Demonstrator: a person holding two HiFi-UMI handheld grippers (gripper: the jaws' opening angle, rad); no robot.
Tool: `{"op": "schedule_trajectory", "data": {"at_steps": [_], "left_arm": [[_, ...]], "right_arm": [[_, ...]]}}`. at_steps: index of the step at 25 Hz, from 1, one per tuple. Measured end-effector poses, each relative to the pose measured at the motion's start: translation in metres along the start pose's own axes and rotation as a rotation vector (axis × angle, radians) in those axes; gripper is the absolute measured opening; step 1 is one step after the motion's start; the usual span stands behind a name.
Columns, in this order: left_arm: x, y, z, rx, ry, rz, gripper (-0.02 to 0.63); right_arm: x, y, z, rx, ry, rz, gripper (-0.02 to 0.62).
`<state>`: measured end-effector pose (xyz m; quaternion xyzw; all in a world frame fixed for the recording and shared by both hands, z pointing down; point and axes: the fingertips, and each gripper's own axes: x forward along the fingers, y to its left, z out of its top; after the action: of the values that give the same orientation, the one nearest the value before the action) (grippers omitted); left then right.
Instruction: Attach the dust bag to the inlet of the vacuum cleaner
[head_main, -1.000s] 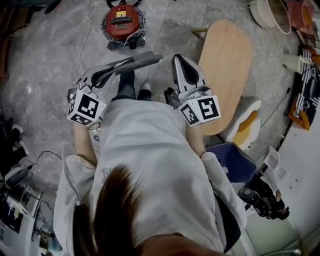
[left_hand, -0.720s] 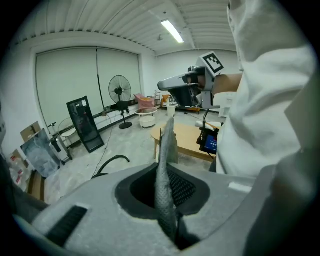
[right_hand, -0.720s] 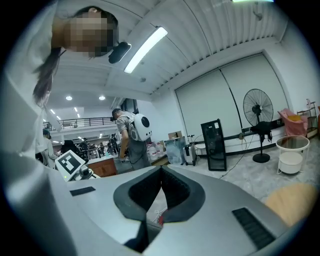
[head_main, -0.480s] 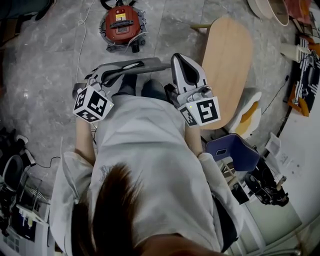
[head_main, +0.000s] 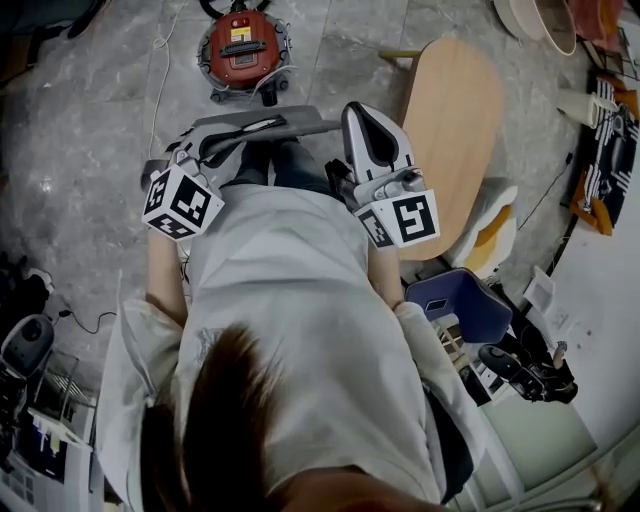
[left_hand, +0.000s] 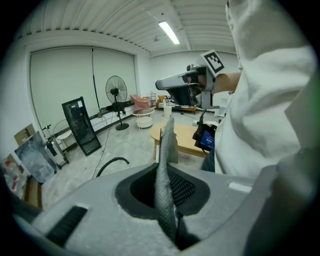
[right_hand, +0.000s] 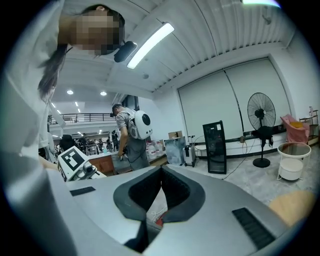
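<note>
Grey marbled floor (head_main: 90, 110) spreads under a person in a white coat (head_main: 290, 300), who stands holding a gripper in each hand, both out in front of the body. On their left side, the left gripper (left_hand: 161, 172) has its jaws pinched on the dust bag (left_hand: 167, 140). The bag is a flat, grey, dimpled sheet that runs between the pads and sticks out past the tips. Seen from above, the bag reaches sideways from that gripper toward the right gripper (right_hand: 161, 172) and ends close by it; whether they touch I can't tell. That one's jaws are pressed together with nothing between them.

Out beyond the left gripper's tips sits the red vacuum cleaner (head_main: 243, 48), on the floor and well apart from the bag; its inlet I can't make out. An oval wooden table (head_main: 452, 130) stands just off the outer side of the right gripper. Farther past the left gripper are a standing fan (left_hand: 116, 90) and a tall black cabinet (left_hand: 80, 125) near the far wall. Beyond the right gripper's tips, another person wearing a white backpack (right_hand: 135, 125) stands at a counter.
</note>
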<state>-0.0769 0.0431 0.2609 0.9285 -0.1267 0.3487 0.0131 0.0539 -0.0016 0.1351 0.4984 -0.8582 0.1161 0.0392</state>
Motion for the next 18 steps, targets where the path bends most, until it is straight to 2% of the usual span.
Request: {"op": "schedule_trajectory", "data": {"at_steps": [6,12,14,15,18], "left_arm": [[-0.001,0.009,0.014,-0.014,0.011,0.022,0.038],[0.011,0.015,0.023,-0.034,0.0,0.027,0.038],[0.015,0.015,0.024,-0.039,-0.001,0.019,0.038],[0.017,0.015,0.025,-0.041,0.0,0.014,0.038],[0.024,0.017,0.024,-0.036,0.014,-0.001,0.038]], "right_arm": [[0.012,-0.008,0.015,-0.011,-0.01,0.056,0.003],[0.018,0.001,0.025,-0.066,-0.04,0.216,0.003],[0.021,0.005,0.02,-0.094,-0.011,0.26,0.016],[0.024,0.007,0.015,-0.114,0.014,0.283,0.068],[0.031,0.014,-0.009,-0.211,0.141,0.369,0.1]]}}
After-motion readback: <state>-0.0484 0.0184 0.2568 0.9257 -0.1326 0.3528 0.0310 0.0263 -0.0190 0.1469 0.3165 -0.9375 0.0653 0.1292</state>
